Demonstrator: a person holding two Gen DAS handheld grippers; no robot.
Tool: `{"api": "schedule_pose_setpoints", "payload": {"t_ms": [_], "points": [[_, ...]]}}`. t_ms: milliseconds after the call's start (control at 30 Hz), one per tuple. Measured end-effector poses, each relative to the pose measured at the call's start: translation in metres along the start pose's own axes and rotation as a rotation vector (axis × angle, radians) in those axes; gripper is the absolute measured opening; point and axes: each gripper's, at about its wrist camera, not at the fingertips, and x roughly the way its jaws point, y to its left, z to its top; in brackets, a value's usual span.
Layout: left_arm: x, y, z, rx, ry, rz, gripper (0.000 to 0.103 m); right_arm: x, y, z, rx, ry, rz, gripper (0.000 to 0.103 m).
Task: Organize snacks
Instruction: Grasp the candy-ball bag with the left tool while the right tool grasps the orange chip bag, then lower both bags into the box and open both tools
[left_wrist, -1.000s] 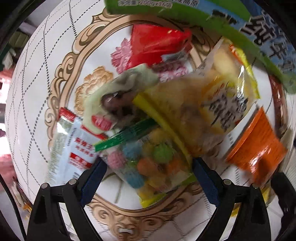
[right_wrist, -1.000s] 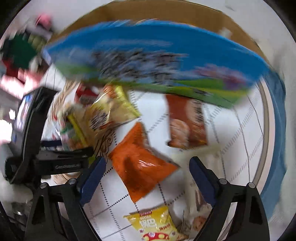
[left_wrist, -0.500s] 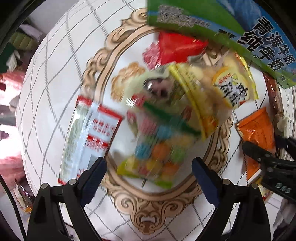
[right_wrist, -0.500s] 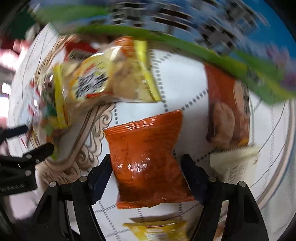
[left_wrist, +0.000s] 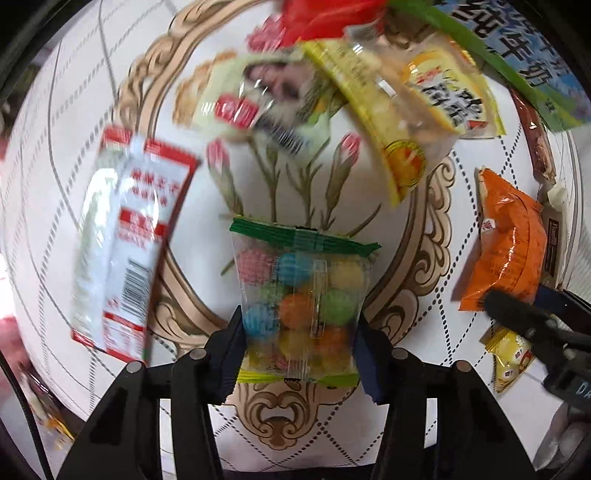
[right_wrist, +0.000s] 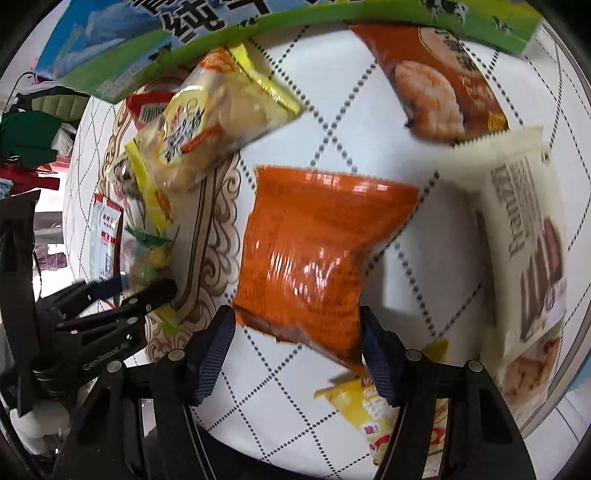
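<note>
In the left wrist view my left gripper (left_wrist: 299, 347) is shut on a clear bag of coloured candy balls (left_wrist: 301, 299) with a green top seal, held above the round table (left_wrist: 55, 206). In the right wrist view my right gripper (right_wrist: 297, 345) is shut on the lower end of an orange snack packet (right_wrist: 314, 254). The left gripper (right_wrist: 144, 291) with the candy bag (right_wrist: 149, 264) shows at the left of that view. The orange packet (left_wrist: 509, 243) and the right gripper's fingers (left_wrist: 517, 310) show at the right of the left view.
A blue and green milk carton box (right_wrist: 155, 40) stands at the back. Other packets lie around: a yellow chip bag (right_wrist: 210, 122), a brown shrimp-cracker pack (right_wrist: 439, 85), a cream wafer pack (right_wrist: 524, 236), a small yellow pack (right_wrist: 365, 406), a white and red pack (left_wrist: 125, 251), a red bag (left_wrist: 325, 14).
Both grippers have closed in on their packets: the left on the candy bag, which is now lifted out of the pile, and the right on the orange packet.
</note>
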Motion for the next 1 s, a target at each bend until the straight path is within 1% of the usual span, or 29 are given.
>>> {"api": "schedule_pose_setpoints", "payload": {"t_ms": [67,133,167,233,333,367,400,433,467,500,533,600,633,667,733,833,900,933,967,1000], "points": [[0.006,0.006,-0.002,-0.021,0.007,-0.005,0.051,-0.005,0.003,0.003,0.002,-0.034,-0.023,0.070],[0.008,0.009,0.000,-0.034,0.009,-0.008,0.051,-0.014,-0.001,0.005,0.013,-0.060,-0.033,0.074],[0.007,0.012,0.012,-0.033,0.007,-0.003,0.052,-0.017,-0.001,0.009,0.016,-0.071,-0.035,0.077],[0.007,0.013,0.025,-0.035,0.009,0.002,0.053,-0.020,0.001,0.018,0.028,-0.088,-0.037,0.077],[0.011,0.008,0.033,-0.040,0.006,0.009,0.053,-0.015,0.004,0.036,0.023,-0.102,-0.056,0.077],[0.012,0.007,0.031,-0.036,0.002,0.016,0.054,-0.009,0.008,0.040,0.008,-0.103,-0.072,0.077],[0.012,0.003,0.034,-0.033,0.000,0.019,0.053,-0.006,0.011,0.041,-0.010,-0.110,-0.094,0.071],[0.012,0.009,0.043,-0.030,-0.001,0.020,0.053,-0.004,0.014,0.041,-0.033,-0.117,-0.120,0.067],[0.014,-0.006,0.046,-0.027,-0.001,0.022,0.053,-0.004,0.018,0.038,-0.062,-0.120,-0.133,0.066],[0.014,-0.010,0.049,-0.025,0.002,0.023,0.053,-0.003,0.023,0.035,-0.082,-0.118,-0.134,0.063],[0.009,-0.004,0.047,-0.025,0.005,0.021,0.053,-0.003,0.026,0.030,-0.101,-0.108,-0.133,0.062],[0.007,-0.009,0.045,-0.024,0.009,0.017,0.053,-0.005,0.030,0.019,-0.127,-0.084,-0.132,0.062],[0.010,-0.011,0.041,-0.018,0.012,0.018,0.055,-0.004,0.030,0.013,-0.131,-0.071,-0.126,0.062],[0.013,-0.012,0.037,-0.014,0.012,0.017,0.058,-0.003,0.028,0.009,-0.125,-0.047,-0.109,0.062],[0.018,-0.013,0.031,-0.004,0.008,0.027,0.058,-0.001,0.022,0.005,-0.088,-0.019,-0.076,0.064],[0.021,-0.020,0.028,0.002,0.006,0.041,0.059,0.000,0.021,0.001,-0.091,-0.005,-0.080,0.067],[0.022,-0.025,0.027,-0.001,-0.004,0.040,0.058,0.004,0.025,-0.003,-0.116,-0.001,-0.099,0.067],[0.019,-0.029,0.026,-0.011,-0.012,0.026,0.054,0.006,0.027,-0.004,-0.135,0.001,-0.112,0.067],[0.009,-0.034,0.029,-0.007,-0.022,0.033,0.050,0.007,0.029,-0.005,-0.150,0.000,-0.126,0.067],[0.003,-0.037,0.027,-0.007,-0.036,0.037,0.049,0.007,0.030,-0.008,-0.154,-0.005,-0.133,0.064]]}}
